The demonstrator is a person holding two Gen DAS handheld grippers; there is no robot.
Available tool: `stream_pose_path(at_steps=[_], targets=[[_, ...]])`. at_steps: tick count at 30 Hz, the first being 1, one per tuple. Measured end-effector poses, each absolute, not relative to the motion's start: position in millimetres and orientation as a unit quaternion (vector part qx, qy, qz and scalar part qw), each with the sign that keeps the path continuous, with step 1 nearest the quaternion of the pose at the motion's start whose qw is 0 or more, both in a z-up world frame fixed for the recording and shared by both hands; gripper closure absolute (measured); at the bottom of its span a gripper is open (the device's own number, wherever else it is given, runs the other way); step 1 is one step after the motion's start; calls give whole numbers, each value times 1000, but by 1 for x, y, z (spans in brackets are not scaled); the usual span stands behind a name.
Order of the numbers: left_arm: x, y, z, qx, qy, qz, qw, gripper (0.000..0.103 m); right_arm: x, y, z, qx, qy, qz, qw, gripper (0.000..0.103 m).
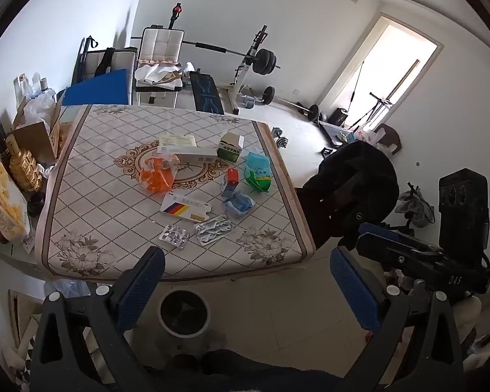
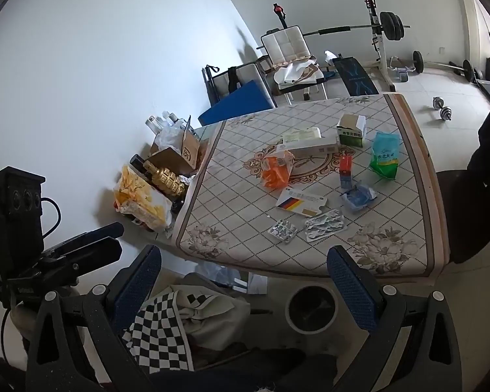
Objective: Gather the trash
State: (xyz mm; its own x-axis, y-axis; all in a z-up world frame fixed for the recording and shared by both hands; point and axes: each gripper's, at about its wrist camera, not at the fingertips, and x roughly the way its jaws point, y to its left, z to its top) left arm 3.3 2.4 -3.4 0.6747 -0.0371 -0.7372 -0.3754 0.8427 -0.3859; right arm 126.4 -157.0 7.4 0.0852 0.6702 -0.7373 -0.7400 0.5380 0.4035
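Left gripper (image 1: 248, 281): blue pads spread, empty, short of the table edge.
Bin: round white-rimmed waste bin (image 1: 183, 314) on the floor, just below that near edge.
Trash: orange crumpled plastic bag (image 1: 156, 176), flag-printed flat carton (image 1: 186, 208), two silver foil blister packs (image 1: 212, 229), green-and-blue pouch (image 1: 258, 173), all on the quilt-patterned tabletop (image 1: 91, 202).
Right gripper (image 2: 245, 277): spread too, empty.
Risk: flat foil packs likely slip a pinch; may drop beside the bin.
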Motion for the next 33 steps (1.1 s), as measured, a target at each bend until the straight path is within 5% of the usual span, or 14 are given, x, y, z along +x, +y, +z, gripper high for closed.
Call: stream_pose_path(at_steps=[33], targets=[[7,11,-7,-268,390,99,876,0,131,-148,-1,-37,479,483,732,1]])
